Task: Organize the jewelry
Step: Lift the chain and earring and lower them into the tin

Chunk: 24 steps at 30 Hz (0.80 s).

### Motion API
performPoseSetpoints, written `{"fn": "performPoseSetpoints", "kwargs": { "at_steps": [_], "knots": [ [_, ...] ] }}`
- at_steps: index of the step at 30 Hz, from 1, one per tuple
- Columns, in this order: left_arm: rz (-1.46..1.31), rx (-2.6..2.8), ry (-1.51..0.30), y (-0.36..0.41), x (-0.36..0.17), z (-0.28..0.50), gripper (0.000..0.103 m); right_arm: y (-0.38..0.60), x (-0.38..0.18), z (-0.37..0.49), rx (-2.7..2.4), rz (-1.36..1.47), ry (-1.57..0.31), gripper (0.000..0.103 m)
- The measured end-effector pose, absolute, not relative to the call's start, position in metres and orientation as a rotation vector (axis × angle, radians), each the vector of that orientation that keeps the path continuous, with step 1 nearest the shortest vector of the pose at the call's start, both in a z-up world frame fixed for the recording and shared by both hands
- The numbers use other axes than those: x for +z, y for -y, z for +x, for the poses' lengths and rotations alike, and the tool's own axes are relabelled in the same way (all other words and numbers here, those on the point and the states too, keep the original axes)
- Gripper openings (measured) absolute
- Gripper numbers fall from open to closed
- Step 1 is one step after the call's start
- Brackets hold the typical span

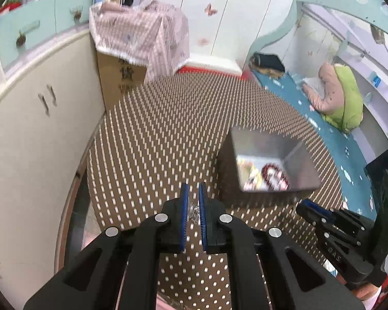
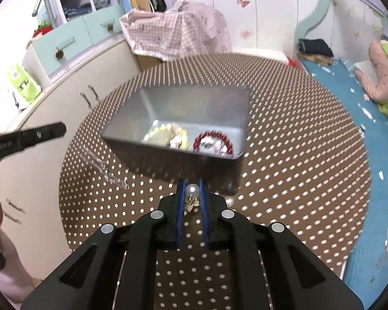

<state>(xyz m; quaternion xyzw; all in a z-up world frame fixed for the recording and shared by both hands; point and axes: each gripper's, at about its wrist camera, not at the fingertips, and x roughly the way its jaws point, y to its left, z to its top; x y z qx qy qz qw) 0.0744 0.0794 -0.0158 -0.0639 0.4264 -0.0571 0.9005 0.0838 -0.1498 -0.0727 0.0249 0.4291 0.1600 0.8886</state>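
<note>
A grey metal box [image 2: 194, 108] stands on the dotted brown table; it holds a yellow bead bracelet [image 2: 165, 135] and a red bead bracelet [image 2: 213, 142]. It also shows in the left wrist view [image 1: 300, 165]. My right gripper [image 2: 192, 184] is shut on a pearl earring [image 2: 193, 190] with a gold flower, just in front of the box. My left gripper [image 1: 192, 188] is shut on a small silver chain piece [image 1: 193, 210], left of the box. A silver chain [image 2: 103, 168] hangs below the left gripper [image 2: 38, 135] in the right wrist view.
A beige cabinet [image 1: 33, 139] runs along the table's left side. A cardboard box under pink checked cloth [image 1: 139, 33] stands at the far edge. A bed with blue cover [image 2: 354, 118] lies on the right. A second pearl [image 2: 230, 201] lies near my right fingers.
</note>
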Motion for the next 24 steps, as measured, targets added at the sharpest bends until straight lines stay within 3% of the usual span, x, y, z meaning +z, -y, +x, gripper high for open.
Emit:
{"fn": "performPoseSetpoints", "kwargs": {
  "at_steps": [8, 10, 12, 15, 17, 20, 22, 23, 24],
  "knots": [
    [-0.086, -0.164, -0.764, -0.068, 0.027, 0.081, 0.007, 0.167, -0.032, 0.087, 0.285, 0.050, -0.786, 0.012],
    [-0.075, -0.188, -0.801, -0.066, 0.014, 0.082, 0.013, 0.171, -0.025, 0.085, 0.287, 0.058, -0.769, 0.012],
    [-0.095, -0.169, -0.886, -0.069, -0.012, 0.086, 0.036, 0.173, -0.023, 0.086, 0.290, 0.069, -0.765, 0.012],
    [-0.140, -0.144, -1.007, -0.076, -0.053, 0.092, 0.037, 0.174, -0.026, 0.088, 0.282, 0.073, -0.779, 0.012],
    [-0.177, -0.142, -1.060, -0.079, -0.071, 0.095, 0.046, 0.173, -0.028, 0.089, 0.280, 0.074, -0.786, 0.012],
    [-0.178, -0.112, -1.103, -0.076, -0.093, 0.102, 0.047, 0.173, -0.029, 0.089, 0.288, 0.078, -0.788, 0.012],
    [-0.147, -0.096, -1.105, -0.070, -0.099, 0.104, 0.040, 0.173, -0.029, 0.089, 0.292, 0.079, -0.786, 0.012],
    [-0.101, -0.075, -1.096, -0.065, -0.100, 0.104, 0.007, 0.172, -0.029, 0.090, 0.293, 0.079, -0.787, 0.012],
    [-0.100, -0.086, -1.096, -0.063, -0.099, 0.104, 0.007, 0.172, -0.029, 0.090, 0.292, 0.078, -0.789, 0.012]
  ]
}}
